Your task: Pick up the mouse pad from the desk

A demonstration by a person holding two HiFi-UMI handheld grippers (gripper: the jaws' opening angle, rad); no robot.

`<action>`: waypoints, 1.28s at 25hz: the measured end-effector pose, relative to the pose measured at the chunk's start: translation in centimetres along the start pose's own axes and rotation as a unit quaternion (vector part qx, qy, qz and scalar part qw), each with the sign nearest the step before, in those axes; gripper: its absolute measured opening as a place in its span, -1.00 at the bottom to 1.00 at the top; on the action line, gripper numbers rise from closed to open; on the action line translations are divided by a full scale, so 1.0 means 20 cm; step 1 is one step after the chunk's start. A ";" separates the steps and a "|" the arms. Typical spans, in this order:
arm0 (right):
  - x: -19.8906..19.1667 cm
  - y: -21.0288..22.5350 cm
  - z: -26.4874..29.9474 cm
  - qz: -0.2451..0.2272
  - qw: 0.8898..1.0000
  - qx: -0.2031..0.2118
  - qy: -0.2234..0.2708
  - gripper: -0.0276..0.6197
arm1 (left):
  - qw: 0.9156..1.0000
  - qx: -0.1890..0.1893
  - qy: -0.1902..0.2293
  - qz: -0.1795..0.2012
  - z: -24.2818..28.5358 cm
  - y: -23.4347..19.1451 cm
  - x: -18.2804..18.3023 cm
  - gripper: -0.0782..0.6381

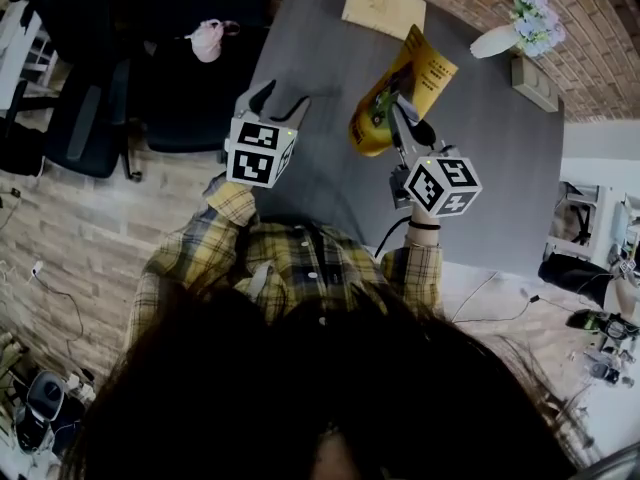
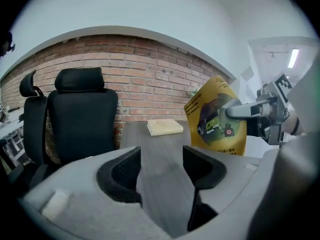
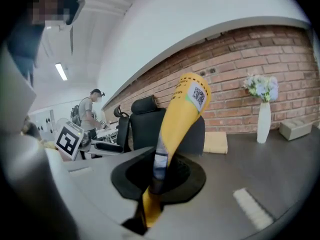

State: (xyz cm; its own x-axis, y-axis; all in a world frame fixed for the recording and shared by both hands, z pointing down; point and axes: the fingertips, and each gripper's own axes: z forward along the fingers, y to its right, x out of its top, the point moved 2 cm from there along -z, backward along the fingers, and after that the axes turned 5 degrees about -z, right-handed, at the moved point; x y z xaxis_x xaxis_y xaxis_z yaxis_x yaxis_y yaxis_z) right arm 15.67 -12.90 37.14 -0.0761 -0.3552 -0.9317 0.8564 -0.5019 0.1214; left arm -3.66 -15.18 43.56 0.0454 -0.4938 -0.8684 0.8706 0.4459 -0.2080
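Observation:
The yellow mouse pad [image 1: 405,86] hangs bent and lifted above the dark grey desk [image 1: 500,158]. My right gripper [image 1: 405,118] is shut on its lower edge. In the right gripper view the mouse pad [image 3: 182,114] rises curled out of the closed jaws of the right gripper [image 3: 159,171]. My left gripper [image 1: 281,98] hovers over the desk's left edge, apart from the pad, its jaws open with nothing between them. In the left gripper view the left gripper [image 2: 161,166] frames bare desk, with the mouse pad [image 2: 217,119] up at the right.
A tan notebook [image 1: 383,6] lies at the desk's far end. A white vase of flowers [image 1: 520,23] and a grey block [image 1: 535,83] stand by the brick wall. Black office chairs [image 1: 190,88] stand left of the desk. A person [image 3: 90,111] stands far off.

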 end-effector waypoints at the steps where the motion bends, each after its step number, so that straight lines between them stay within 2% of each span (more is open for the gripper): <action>1: 0.03 0.01 -0.02 -0.011 1.000 -0.012 0.007 -0.85 | 1.000 -0.003 0.008 -0.001 -0.01 0.01 0.03 -0.06; 6: 0.13 0.01 -0.11 -0.055 0.996 -0.056 0.041 -0.85 | 0.999 -0.019 0.041 0.006 -0.07 0.08 0.13 -0.18; 13: 0.20 -0.03 -0.19 -0.097 0.989 -0.091 0.064 -0.85 | 0.996 -0.043 0.081 0.019 -0.14 0.17 0.26 -0.33; 25: 0.19 -0.05 -0.27 -0.073 0.989 -0.105 0.078 -0.85 | 0.989 -0.045 0.140 0.032 -0.26 0.21 0.37 -0.76; 32: 0.18 -0.05 -0.29 -0.071 0.988 -0.111 0.077 -0.85 | 0.989 -0.042 0.141 0.034 -0.30 0.21 0.35 -0.78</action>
State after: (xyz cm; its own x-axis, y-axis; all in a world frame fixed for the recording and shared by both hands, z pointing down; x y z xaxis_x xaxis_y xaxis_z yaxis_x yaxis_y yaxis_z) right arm 17.43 -9.10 31.60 -0.1391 -0.1613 -0.9771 0.9347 -0.3473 -0.0757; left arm -2.65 -12.34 34.03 -0.0455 -0.2387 -0.9700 0.8258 0.5374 -0.1710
